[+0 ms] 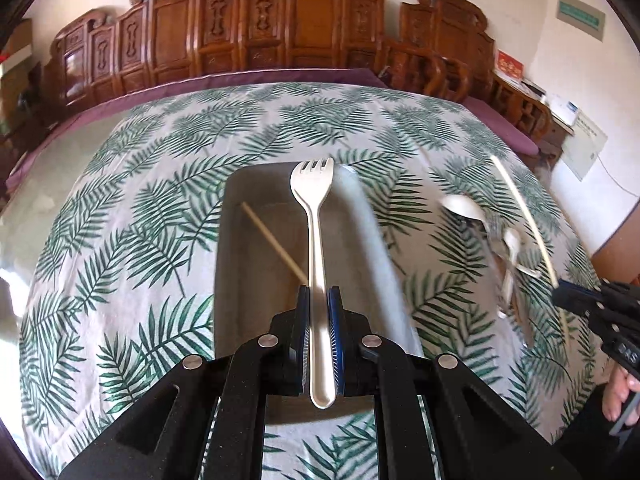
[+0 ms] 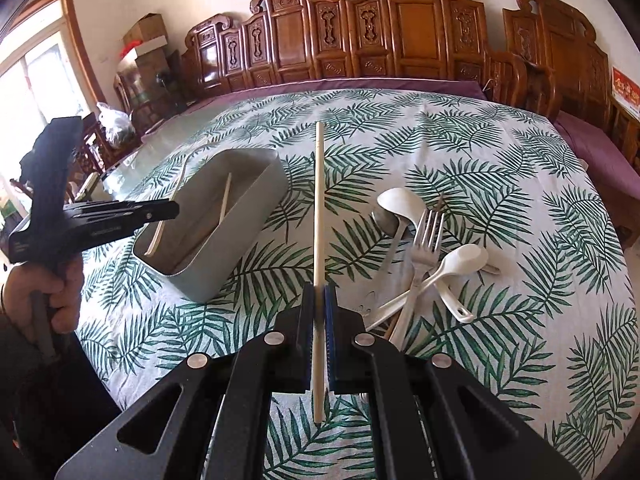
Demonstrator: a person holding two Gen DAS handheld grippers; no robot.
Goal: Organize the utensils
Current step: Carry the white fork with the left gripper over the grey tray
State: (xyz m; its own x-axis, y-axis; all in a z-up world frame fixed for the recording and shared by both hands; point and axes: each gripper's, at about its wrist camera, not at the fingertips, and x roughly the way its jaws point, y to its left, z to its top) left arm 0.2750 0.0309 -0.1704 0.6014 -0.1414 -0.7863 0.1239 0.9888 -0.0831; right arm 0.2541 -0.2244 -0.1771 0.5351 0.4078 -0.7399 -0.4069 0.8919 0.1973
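Note:
My left gripper is shut on a white plastic fork and holds it above the grey box, tines pointing away. One chopstick lies inside the box. My right gripper is shut on a second chopstick, held above the cloth right of the grey box. The left gripper shows in the right wrist view over the box with the fork. A pile of white spoons, a metal fork and a metal spoon lies on the right.
The table carries a palm-leaf cloth. Carved wooden chairs and a purple bench cushion stand behind it. A window is on the left. The right gripper shows at the right edge of the left wrist view.

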